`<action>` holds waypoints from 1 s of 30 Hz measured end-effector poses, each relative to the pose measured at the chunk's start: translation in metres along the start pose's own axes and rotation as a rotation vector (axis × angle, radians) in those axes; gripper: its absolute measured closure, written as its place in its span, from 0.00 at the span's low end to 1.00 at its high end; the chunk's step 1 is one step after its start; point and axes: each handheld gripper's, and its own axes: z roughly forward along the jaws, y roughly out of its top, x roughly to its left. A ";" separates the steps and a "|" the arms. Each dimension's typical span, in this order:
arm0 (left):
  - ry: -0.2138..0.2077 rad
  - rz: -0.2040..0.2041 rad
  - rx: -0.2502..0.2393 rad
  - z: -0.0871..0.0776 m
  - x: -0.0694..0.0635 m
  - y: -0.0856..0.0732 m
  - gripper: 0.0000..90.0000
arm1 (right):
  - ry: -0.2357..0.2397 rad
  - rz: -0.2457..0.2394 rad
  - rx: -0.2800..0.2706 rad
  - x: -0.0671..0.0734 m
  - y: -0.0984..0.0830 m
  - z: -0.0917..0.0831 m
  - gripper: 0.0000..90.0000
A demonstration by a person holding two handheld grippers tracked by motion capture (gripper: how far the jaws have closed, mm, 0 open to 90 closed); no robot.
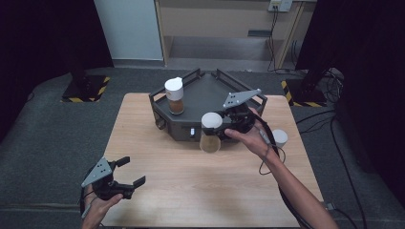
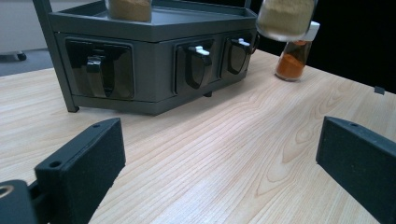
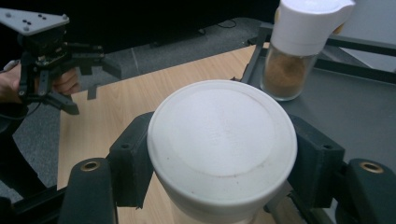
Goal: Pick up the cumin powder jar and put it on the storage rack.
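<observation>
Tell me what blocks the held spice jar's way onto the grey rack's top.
Nothing visible does. The right gripper holds the spice jar beside the rack; the other jar stands at the far left, leaving bare tray.

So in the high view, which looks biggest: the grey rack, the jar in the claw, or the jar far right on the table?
1. Grey rack, easily the largest.
2. Jar in the right claw, with its white lid and pale powder.
3. Jar at the table's right edge, partly hidden by the hand, so its true size is unsure.
</observation>
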 end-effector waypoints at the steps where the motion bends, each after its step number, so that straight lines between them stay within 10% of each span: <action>1: 0.000 0.000 0.000 0.000 0.000 0.000 0.00 | -0.005 0.004 0.002 -0.001 0.003 -0.001 0.37; 30: -0.001 -0.005 0.000 0.000 0.001 0.000 0.00 | -0.125 0.072 0.009 -0.030 0.059 -0.009 0.38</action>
